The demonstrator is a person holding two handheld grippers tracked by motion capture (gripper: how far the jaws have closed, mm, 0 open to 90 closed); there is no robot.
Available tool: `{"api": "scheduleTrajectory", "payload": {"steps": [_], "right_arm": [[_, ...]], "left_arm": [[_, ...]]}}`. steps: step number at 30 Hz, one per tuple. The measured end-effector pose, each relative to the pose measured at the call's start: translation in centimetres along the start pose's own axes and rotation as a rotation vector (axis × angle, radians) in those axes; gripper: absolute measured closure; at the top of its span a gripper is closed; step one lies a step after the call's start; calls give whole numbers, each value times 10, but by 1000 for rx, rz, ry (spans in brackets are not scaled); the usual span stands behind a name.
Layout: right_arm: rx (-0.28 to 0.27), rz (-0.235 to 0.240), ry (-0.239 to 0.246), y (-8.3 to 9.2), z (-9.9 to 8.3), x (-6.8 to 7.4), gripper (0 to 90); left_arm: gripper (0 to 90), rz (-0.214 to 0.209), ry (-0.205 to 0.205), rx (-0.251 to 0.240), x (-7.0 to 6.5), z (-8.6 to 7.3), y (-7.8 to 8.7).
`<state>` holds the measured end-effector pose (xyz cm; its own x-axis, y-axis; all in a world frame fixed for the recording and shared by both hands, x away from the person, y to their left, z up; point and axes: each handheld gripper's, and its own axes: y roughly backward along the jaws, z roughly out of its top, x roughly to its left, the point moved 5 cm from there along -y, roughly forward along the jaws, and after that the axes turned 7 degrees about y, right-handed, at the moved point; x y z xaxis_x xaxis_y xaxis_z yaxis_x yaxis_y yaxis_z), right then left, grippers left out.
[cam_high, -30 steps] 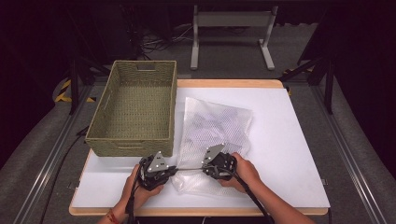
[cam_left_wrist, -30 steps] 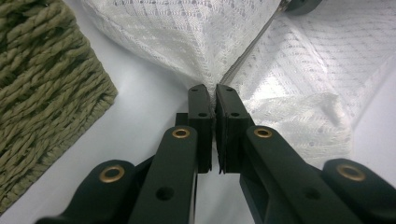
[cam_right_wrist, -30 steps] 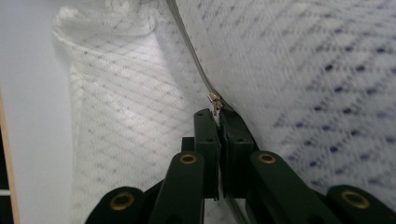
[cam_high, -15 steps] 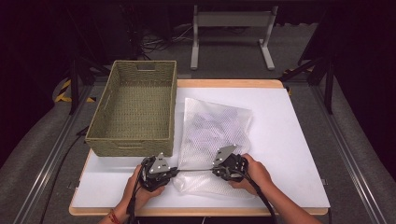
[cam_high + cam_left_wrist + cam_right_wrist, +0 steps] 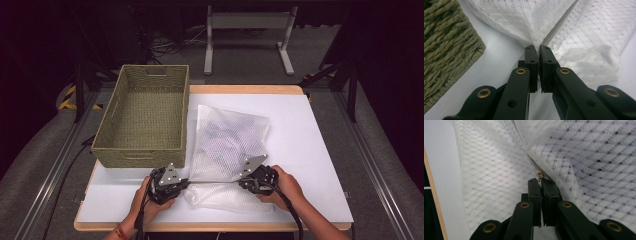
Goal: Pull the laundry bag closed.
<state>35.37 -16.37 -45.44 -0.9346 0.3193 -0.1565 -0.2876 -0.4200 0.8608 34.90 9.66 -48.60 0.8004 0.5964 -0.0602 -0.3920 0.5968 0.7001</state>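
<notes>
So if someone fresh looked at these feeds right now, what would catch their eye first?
Probably the white mesh bag lying mid-table, with a straight zipper line stretched taut along its near edge between the two grippers. The left gripper is shut on the bag's corner at one end, and the right gripper is shut at the small metal zipper pull. After that, the big woven basket standing empty to the bag's left.

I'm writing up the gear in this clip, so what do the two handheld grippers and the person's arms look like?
Both the left gripper and the right gripper are black, each topped by a grey three-cornered plate. Their jaws are flat black bars on arms with brass-coloured rivets. A black cable trails back from each. The forearms are bare, with a reddish band at the left wrist.
</notes>
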Motion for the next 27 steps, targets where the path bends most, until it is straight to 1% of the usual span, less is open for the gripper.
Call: {"api": "scheduleTrajectory", "payload": {"steps": [3, 7, 8, 10, 13, 14, 18, 21, 22, 23, 24, 25, 26, 27], "right_arm": [[5, -2, -1, 3, -5, 1, 871], [-3, -2, -23, 9, -12, 1, 872], [-3, -8, -27, 11, -13, 1, 871], [-1, -6, -29, 13, -15, 1, 872], [6, -3, -46, 14, -24, 3, 872], [6, -3, -46, 14, -24, 3, 872], [5, -12, -62, 20, -32, 4, 871], [3, -9, -68, 22, -35, 4, 871], [3, -14, -73, 23, -37, 4, 872], [-2, -1, -81, 24, -39, 4, 872], [-2, -4, -74, 24, -40, 3, 871], [-3, 0, -80, 25, -40, 4, 871], [4, -14, -75, 26, -41, 4, 872], [9, -19, -72, 27, -42, 4, 872]], "left_arm": [[857, 2, -2, 0, 0, 0, 0], [857, 4, -2, -2, 0, 0, 1], [857, 3, 1, -2, 0, 0, 1], [857, 3, 1, -2, 0, 0, 1], [857, 3, 3, 0, -1, 0, 0], [857, 3, 3, 0, -1, 0, 0], [857, 4, -2, 2, -2, 0, 0], [857, 8, -5, 1, -2, -1, 1], [857, 11, -12, 3, -3, -1, 1], [857, 11, -16, 0, -4, -1, 1], [857, 10, -18, -3, -5, -1, 1], [857, 11, -21, 3, -6, -2, 1], [857, 17, -25, 3, -5, -2, 1], [857, 11, -20, 3, -6, -2, 1]]}}
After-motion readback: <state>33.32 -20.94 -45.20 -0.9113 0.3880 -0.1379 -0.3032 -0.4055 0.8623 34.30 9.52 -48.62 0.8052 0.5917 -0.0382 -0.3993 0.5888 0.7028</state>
